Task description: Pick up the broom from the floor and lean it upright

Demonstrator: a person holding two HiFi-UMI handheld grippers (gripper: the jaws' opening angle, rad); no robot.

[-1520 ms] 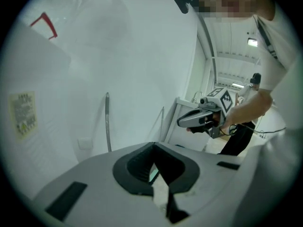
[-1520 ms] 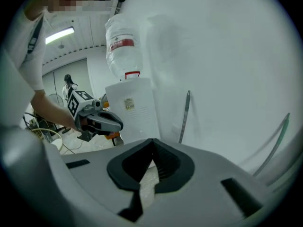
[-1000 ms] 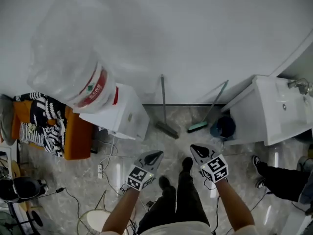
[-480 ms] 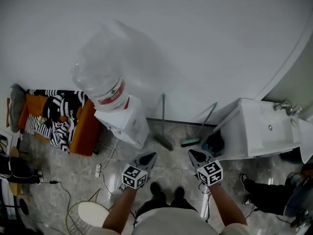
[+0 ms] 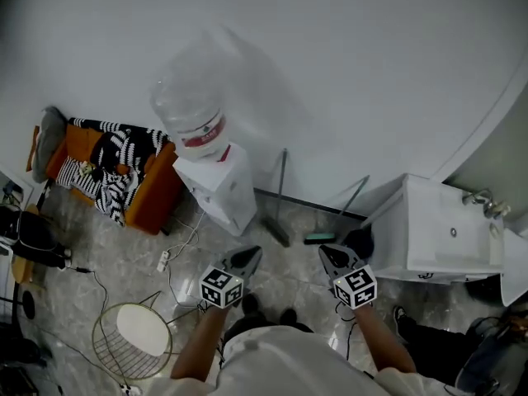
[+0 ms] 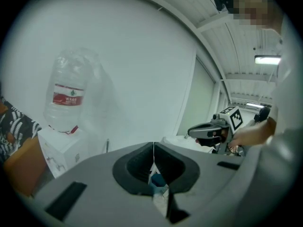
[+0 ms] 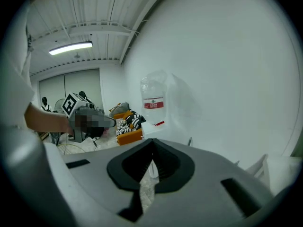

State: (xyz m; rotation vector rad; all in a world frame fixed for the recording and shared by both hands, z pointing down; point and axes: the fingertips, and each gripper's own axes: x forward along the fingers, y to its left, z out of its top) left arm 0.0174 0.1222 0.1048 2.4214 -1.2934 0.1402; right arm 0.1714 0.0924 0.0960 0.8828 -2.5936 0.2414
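Observation:
A grey broom (image 5: 280,198) leans upright against the white wall, its head (image 5: 275,233) on the floor beside the water dispenser. A second, green-headed broom (image 5: 320,238) leans just to its right. Both grippers are held up in front of me, well short of the brooms. My left gripper (image 5: 250,257) is shut and holds nothing, and so is my right gripper (image 5: 328,255). In the left gripper view the jaws (image 6: 153,150) meet in a thin line, with the broom handle (image 6: 107,145) far beyond. In the right gripper view the jaws (image 7: 152,149) also touch at the tip.
A white water dispenser (image 5: 221,190) with a big bottle (image 5: 190,110) stands left of the brooms. Further left is an orange seat (image 5: 153,198) with striped cloth. A white sink cabinet (image 5: 441,239) and a dark bucket (image 5: 360,240) stand right. A power strip (image 5: 163,261), cables and a wire basket (image 5: 132,341) lie on the floor.
Both grippers have risen together and the view has climbed with them, so the floor looks farther away. Both stay shut and empty. The brooms have not moved from the wall.

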